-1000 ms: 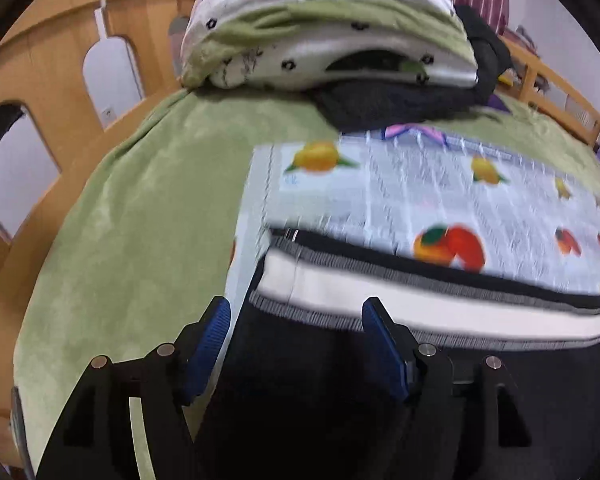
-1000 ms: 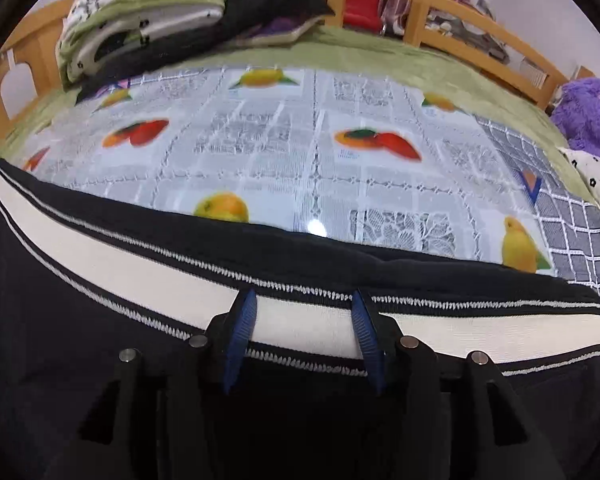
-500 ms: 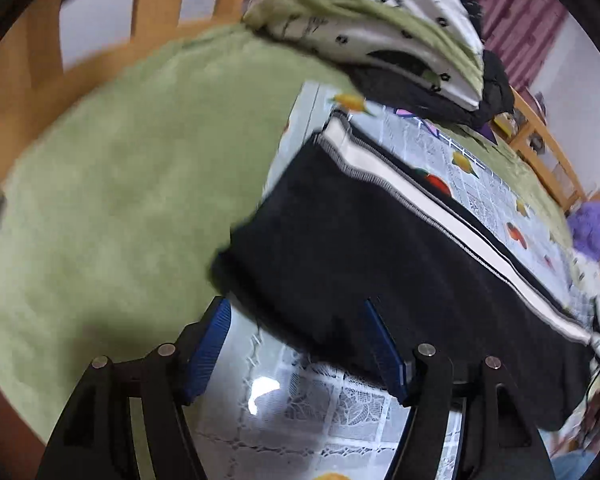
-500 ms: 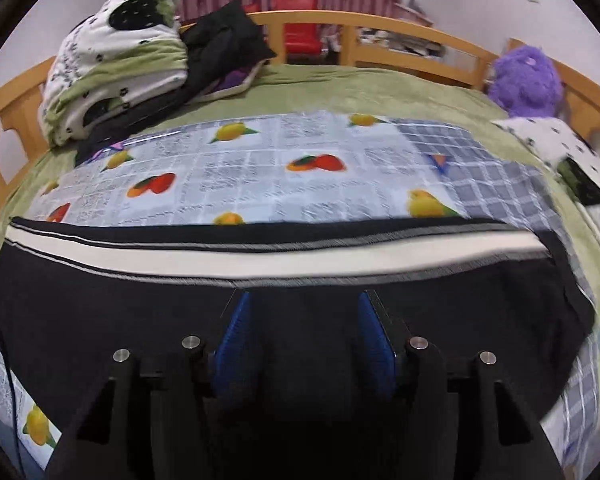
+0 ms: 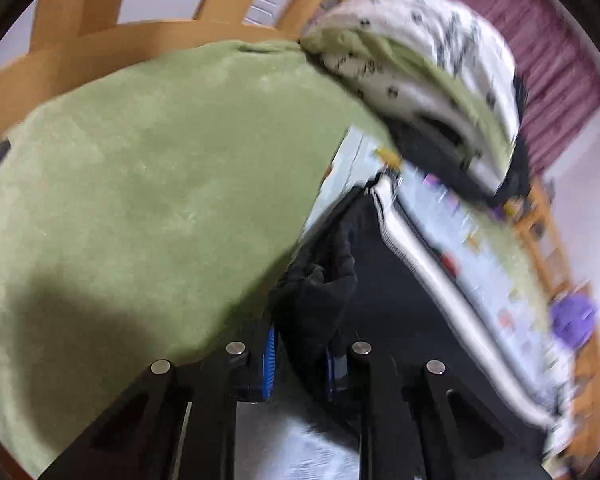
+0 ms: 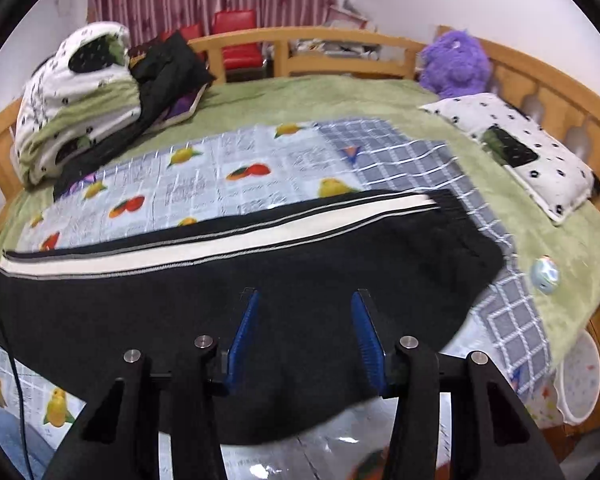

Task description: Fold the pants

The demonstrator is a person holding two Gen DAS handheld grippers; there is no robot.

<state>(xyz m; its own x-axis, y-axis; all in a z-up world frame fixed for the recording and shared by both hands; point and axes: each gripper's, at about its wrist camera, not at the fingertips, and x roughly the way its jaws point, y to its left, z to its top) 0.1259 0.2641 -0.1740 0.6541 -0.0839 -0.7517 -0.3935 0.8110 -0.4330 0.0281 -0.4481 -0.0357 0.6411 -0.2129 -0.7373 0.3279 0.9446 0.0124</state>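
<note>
Left fingers (image 5: 300, 354) are closing, pinching a bunched black corner of the pants (image 6: 260, 280). Right fingers (image 6: 305, 340), apart and narrowing, hover over flat knit pants on the bed (image 6: 580, 248).

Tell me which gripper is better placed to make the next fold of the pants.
Probably left: the left gripper is closing on a bunched end of the black pants. The right gripper hovers above them, nothing between its closing jaws.

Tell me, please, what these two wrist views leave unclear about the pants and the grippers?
- Left wrist view: motion blur smears the pants; which part the closing left gripper pinches is unclear.
- Right wrist view: right gripper hides the near hem; the left end is cut off.
</note>
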